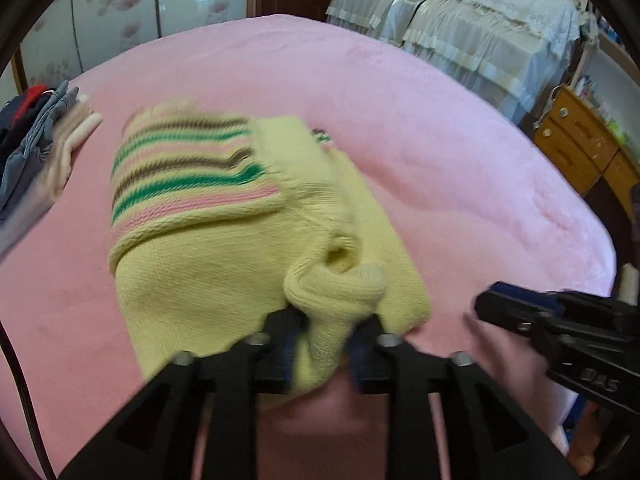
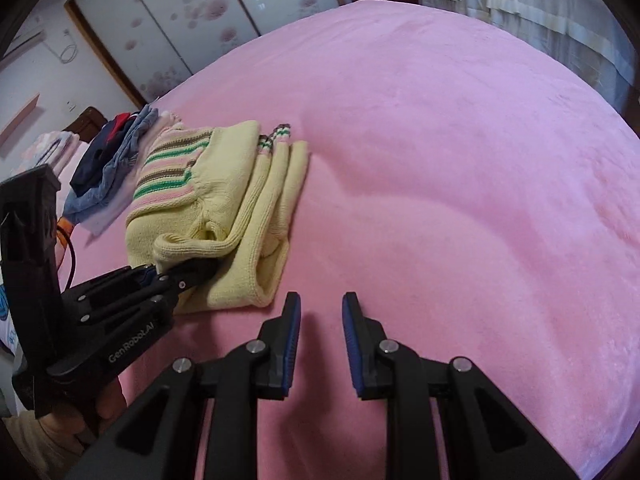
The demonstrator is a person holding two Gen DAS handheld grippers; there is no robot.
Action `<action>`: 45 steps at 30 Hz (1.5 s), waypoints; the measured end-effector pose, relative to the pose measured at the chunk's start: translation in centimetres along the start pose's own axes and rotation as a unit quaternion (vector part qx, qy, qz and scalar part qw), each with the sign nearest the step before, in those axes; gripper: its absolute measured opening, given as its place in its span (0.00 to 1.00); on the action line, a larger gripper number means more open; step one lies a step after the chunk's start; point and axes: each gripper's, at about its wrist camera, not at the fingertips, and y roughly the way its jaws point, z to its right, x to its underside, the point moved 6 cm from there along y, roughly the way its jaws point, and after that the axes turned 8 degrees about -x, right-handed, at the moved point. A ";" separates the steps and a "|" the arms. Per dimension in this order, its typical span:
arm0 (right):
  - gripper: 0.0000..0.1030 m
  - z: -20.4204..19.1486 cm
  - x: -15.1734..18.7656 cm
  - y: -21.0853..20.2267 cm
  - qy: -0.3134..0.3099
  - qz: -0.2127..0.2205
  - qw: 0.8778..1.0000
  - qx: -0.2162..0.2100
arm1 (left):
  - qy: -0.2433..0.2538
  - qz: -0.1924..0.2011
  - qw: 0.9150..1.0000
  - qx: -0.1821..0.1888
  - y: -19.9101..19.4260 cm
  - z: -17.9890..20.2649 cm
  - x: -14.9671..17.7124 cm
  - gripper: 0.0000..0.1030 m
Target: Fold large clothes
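Folded yellow sweater (image 2: 224, 208) lies on the pink bed (image 2: 440, 160), striped hem uppermost, sleeves stacked along the edge that faces the bare middle of the bed. Beyond the sweater, toward the sliding wardrobe doors (image 2: 180, 20), sits a pile of other folded clothes (image 2: 112, 160), just beside it. Left tool (image 1: 328, 320) is at the sweater's near edge: a rolled bunch of yellow knit lies between its two fingers (image 1: 286, 332), which stand apart on either side of it. Motion blur in the left wrist view hides whether the pads press the knit, so grasp or release cannot be told; no jaw motion noted here. In the right wrist view the same tool (image 2: 188, 272) meets the sweater at its near corner, tips tucked under the rolled fold. Right tool (image 2: 320, 304) is off the sweater, just beside its near corner on the side toward the bare bed, jaws parted with nothing between them, only pink cover below. A hand (image 2: 100, 400) grips the left tool's handle.
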 end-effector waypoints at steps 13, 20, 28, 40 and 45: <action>0.45 -5.4 -3.7 -0.6 -0.016 -0.002 0.996 -0.090 | -0.127 0.021 0.992 -0.007 -6.5 -8.6 1.3 0.58; 0.51 -6.5 -3.4 3.6 0.012 -0.058 0.992 -0.108 | -0.175 0.003 0.983 -0.048 -4.1 -14.0 1.9 0.58; 0.51 -6.2 -3.8 6.2 0.045 -0.088 0.988 -0.117 | -0.215 0.005 0.977 -0.002 -2.3 -14.7 1.0 0.58; 0.26 -7.5 -5.4 7.0 0.002 -0.079 0.994 -0.074 | -0.220 0.001 0.976 0.007 -2.0 -14.7 0.4 0.58; 0.20 -7.8 -6.1 4.3 -0.042 -0.038 0.995 -0.078 | -0.173 0.020 0.985 -0.002 -3.1 -12.7 -0.7 0.58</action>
